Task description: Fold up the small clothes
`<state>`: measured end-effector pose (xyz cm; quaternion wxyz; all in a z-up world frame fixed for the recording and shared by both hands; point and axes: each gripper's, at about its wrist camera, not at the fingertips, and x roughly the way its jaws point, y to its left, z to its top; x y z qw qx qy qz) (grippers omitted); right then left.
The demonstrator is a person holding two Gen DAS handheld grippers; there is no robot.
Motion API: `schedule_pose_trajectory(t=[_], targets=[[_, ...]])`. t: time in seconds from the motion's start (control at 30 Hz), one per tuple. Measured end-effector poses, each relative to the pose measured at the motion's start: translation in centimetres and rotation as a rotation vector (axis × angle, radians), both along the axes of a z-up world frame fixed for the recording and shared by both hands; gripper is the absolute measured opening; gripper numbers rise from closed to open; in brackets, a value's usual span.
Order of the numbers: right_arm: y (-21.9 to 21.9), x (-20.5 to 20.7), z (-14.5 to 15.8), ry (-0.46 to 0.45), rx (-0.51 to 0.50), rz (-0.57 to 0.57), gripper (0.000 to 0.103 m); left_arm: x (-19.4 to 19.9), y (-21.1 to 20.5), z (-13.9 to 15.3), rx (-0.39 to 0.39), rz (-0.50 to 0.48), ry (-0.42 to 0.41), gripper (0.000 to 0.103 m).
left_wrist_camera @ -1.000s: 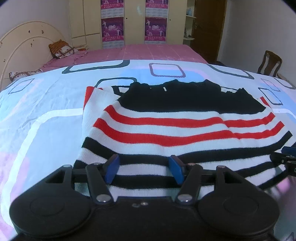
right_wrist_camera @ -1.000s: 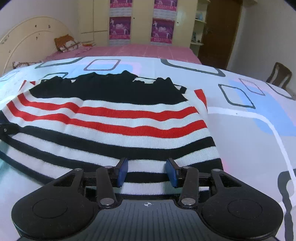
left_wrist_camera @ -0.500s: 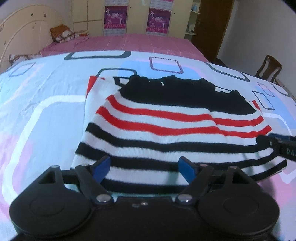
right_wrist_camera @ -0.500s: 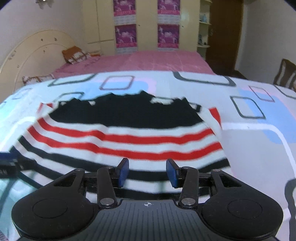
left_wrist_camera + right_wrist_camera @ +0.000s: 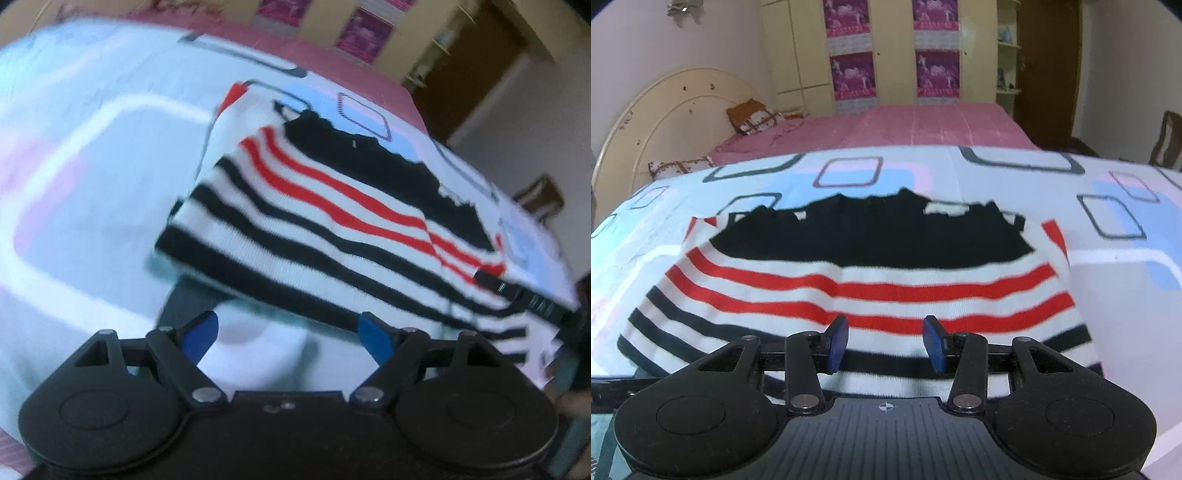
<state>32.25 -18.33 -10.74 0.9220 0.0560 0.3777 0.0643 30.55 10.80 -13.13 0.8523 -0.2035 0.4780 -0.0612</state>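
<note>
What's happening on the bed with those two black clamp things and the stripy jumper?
A person is folding a small striped sweater on the patterned bedspread, using a handheld gripper in each hand. The left gripper is wide open with only bedspread between its pads, just short of the sweater's near hem. The right gripper hangs over the sweater's lower stripes; whether it pinches the fabric is unclear.

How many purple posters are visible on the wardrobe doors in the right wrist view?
4. Upper left and lower left on one door, upper right and lower right on the next door. The top two are cut off by the frame edge; more could be out of view.
</note>
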Motion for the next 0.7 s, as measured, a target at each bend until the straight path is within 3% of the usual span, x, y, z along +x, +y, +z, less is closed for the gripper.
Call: schedule_pose_trajectory(t=[0.1,0.23,0.47,0.57,0.63,0.7], targets=[[0.1,0.3,-0.7,0.015,0.002,-0.003,0.044,0.5,0.7,-1.2,-0.092,0.041,0.016,0.081],[0.8,0.9,-1.0,0.007,-0.002,0.008,0.044,1.7,1.6,-1.8,-0.191,0.100,-0.022,0.081],[2.5,3.0,-2.1,0.011,-0.001,0.015,0.044,4.5,2.3,-2.9,-0.277,0.177,-0.075,0.080],[3.8,3.6,-3.5,0.007,-0.071,0.028,0.045,5.0,2.3,-3.2,-0.277,0.197,-0.099,0.066],[4.5,3.4,-3.9,-0.013,-0.124,0.042,0.046,5.2,2.5,-3.5,-0.270,0.223,-0.101,0.037],[4.8,3.5,-3.6,-0.009,-0.145,0.047,0.046,5.1,3.1,-4.0,-0.294,0.239,-0.098,0.033]])
